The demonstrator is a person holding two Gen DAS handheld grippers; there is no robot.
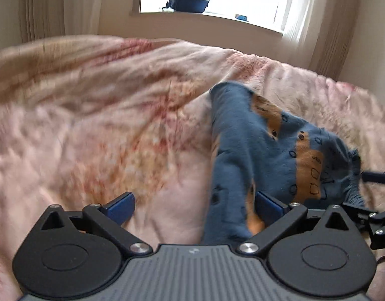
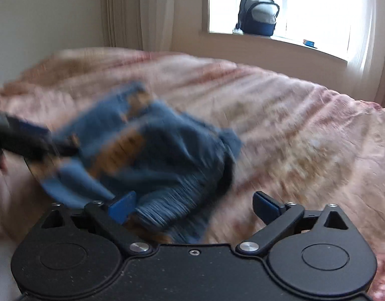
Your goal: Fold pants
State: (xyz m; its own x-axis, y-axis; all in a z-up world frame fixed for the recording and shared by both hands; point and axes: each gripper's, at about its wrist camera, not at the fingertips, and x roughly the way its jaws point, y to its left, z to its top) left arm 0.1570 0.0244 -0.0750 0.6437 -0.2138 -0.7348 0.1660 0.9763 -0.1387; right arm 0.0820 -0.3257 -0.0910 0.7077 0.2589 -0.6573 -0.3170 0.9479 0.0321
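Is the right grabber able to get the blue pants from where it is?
Probably yes. The right gripper is wide open, and the pants lie crumpled on the blanket right at its fingers, bunched by the left one. Nothing blocks them, though the picture is blurry.

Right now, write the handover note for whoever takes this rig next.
Left tool: open, nothing gripped; a pant leg drapes past its right finger.
Right tool: open, nothing gripped; the ribbed waistband lies just ahead of its left finger.
Pants: blue with orange patches, lying in a loose, crumpled heap on the pink bedspread. The right view is blurred.
Done: no neat fold visible yet.
Left: spread the pants flat, lay the legs together, fold.
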